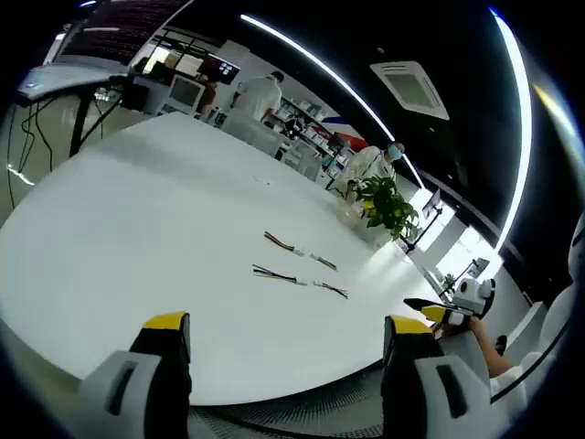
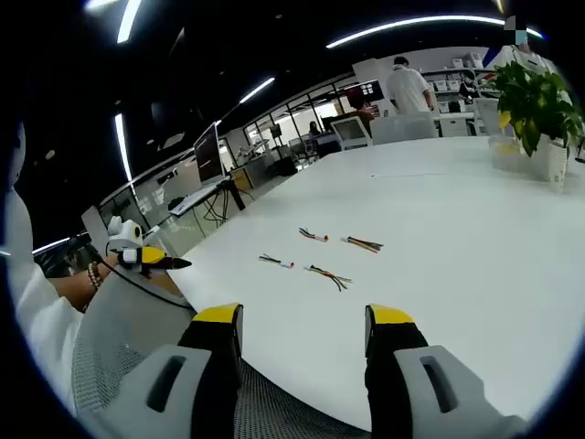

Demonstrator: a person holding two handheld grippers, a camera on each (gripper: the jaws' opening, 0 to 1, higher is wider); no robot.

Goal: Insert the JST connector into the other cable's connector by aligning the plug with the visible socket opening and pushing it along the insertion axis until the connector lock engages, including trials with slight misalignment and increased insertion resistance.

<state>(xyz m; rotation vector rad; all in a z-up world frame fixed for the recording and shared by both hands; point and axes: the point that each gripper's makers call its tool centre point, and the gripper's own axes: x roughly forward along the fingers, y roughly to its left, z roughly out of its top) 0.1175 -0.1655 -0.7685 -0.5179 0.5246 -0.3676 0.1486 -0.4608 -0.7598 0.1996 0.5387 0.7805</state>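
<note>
Left gripper view: left claw (image 1: pixel 285 340) released, jaws wide apart, nothing between them, above near edge of white worktop (image 1: pixel 137 219). Four short connector cables (image 1: pixel 297 263) lie ahead of claw, well apart from it, in two loose pairs. Potted plant (image 1: pixel 386 207) farther ahead to right.

Right gripper view: right claw (image 2: pixel 302 331) released, empty, over worktop edge. Same cables (image 2: pixel 320 258) ahead, untouched. Left claw (image 2: pixel 146 259) at far left.

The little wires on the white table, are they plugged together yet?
Not yet. Four short multicoloured cable pieces lie apart on the white table; both grippers are open, holding nothing.
</note>
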